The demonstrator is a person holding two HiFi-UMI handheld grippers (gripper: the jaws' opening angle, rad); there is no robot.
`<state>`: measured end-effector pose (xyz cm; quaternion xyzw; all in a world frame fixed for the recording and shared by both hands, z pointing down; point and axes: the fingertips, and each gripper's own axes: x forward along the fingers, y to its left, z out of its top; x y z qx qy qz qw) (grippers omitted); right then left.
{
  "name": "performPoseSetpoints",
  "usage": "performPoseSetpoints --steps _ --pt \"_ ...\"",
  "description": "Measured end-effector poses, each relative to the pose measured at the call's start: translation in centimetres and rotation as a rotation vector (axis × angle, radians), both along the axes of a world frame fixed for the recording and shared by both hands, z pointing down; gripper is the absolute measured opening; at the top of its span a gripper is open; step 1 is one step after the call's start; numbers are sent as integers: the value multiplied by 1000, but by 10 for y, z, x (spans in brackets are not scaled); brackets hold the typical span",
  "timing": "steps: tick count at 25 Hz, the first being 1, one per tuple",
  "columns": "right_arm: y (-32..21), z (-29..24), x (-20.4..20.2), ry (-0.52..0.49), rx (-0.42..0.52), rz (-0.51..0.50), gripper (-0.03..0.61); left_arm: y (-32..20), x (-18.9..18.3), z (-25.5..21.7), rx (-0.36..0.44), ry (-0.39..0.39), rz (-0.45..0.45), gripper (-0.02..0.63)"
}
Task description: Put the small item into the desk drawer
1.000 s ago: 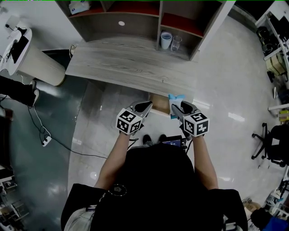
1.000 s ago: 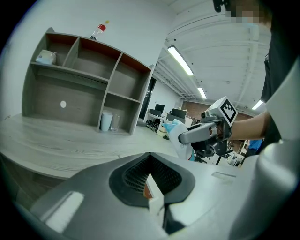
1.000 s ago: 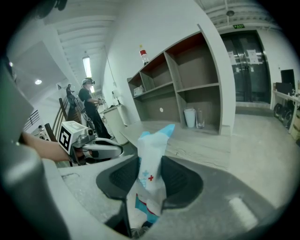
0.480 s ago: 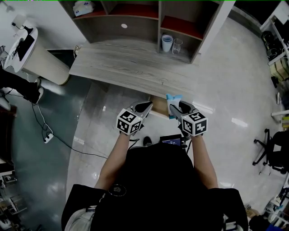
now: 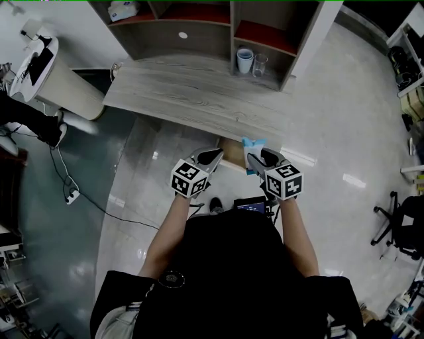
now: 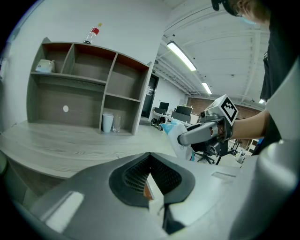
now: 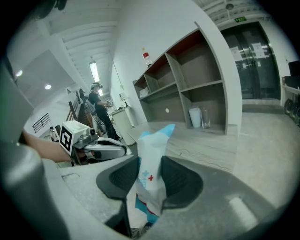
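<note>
Lowest in the head view, noted a black-clad torso (image 5: 225,265) and two bare forearms (image 5: 169,225) reaching up-frame. Just left of centre, found the left gripper (image 5: 213,157), jaws pressed together on nothing. Just right of centre, found the right gripper (image 5: 257,159), clenched on a white-and-blue packet (image 5: 252,147) with a small red cross, upright, with its top poking past the jaws. Placed the packet at the right edge of the tan drawer (image 5: 232,153), sticking out below the desk's near edge between the two grippers. Beyond, across mid-frame, noted the grey wood-grain desk (image 5: 192,93). At the top edge, noted a shelf unit (image 5: 199,33), with a white cup (image 5: 244,59) and a clear glass (image 5: 259,64) side by side in its lower right bay, and a tissue box (image 5: 121,9) at upper left.
</note>
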<state>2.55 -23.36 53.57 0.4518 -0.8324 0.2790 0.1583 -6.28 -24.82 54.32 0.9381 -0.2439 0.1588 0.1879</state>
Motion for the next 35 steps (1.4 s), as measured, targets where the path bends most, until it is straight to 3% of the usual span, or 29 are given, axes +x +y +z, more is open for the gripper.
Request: performPoseSetpoints --steps 10,19,35 --pt "5 9 24 -15 -16 -42 152 9 15 8 -11 -37 -30 -2" --pt "-10 20 34 41 -17 -157 152 6 20 8 5 -59 -83 0" --pt "-32 88 -23 269 -84 -416 152 -16 -1 59 -70 -32 -141 0"
